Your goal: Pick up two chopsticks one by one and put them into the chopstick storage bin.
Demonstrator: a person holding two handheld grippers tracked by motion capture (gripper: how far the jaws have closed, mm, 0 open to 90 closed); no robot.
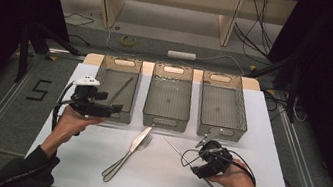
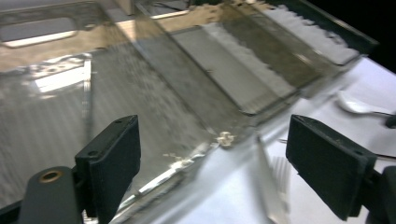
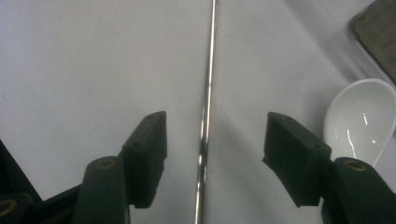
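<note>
My left gripper (image 1: pixel 114 109) hovers at the front right corner of the left clear bin (image 1: pixel 122 58). Its jaws stand wide open with nothing between them (image 2: pixel 210 163). A thin metal stick (image 1: pixel 122 90) lies slanted inside that bin. My right gripper (image 1: pixel 197 172) sits low over the white table. It is open and straddles a second thin metal stick (image 3: pixel 208 93) that runs up the gap (image 3: pixel 215 144), clear of both pads. A white spoon (image 3: pixel 359 121) lies just beside the right jaw.
A middle bin (image 1: pixel 165 118) and a right bin (image 1: pixel 219 130) stand in a row with the left one along the table's back. A knife (image 1: pixel 139 140) and a fork (image 1: pixel 126 160) lie crossed mid-table. Cables trail on the floor beyond.
</note>
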